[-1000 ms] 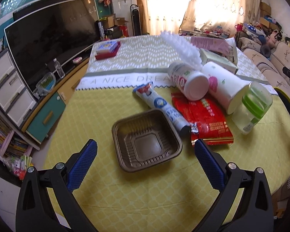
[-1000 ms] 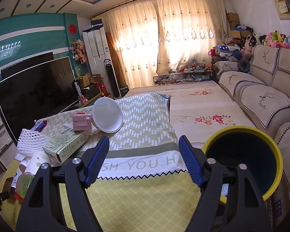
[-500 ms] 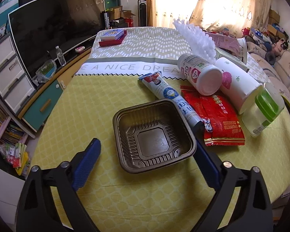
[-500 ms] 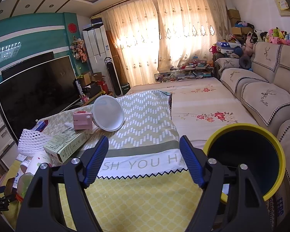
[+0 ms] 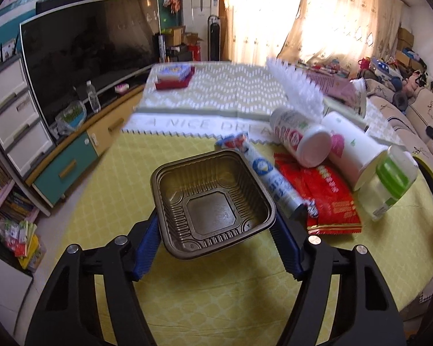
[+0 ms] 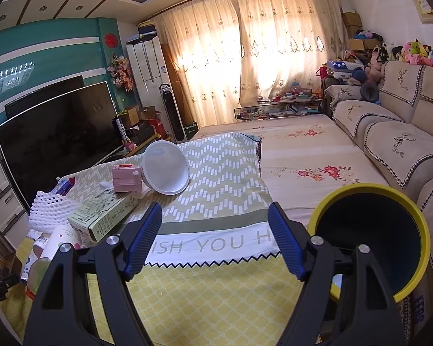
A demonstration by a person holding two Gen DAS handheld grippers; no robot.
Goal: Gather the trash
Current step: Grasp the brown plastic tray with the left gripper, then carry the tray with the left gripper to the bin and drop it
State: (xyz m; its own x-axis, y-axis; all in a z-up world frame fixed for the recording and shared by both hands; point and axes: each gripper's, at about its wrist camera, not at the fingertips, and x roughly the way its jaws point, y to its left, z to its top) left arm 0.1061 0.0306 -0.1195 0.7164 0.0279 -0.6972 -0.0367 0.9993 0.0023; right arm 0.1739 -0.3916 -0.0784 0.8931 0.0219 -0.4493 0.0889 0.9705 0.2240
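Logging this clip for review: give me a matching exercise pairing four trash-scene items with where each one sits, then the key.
Things:
1. brown plastic tray
2. red snack packet
3. white foam net
4. yellow-rimmed bin

Places:
A. flat on the yellow tablecloth, under the tube
B. beside the table, on the sofa side
C. between the left gripper pads, whose jaws are closing
D. next to the green carton

Pairs: 1-C, 2-A, 3-D, 4-B

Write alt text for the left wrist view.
The left gripper is closing its blue-padded jaws on an empty square brown plastic tray above a yellow patterned tablecloth. Beyond it lie a red foil snack wrapper and white bottles.
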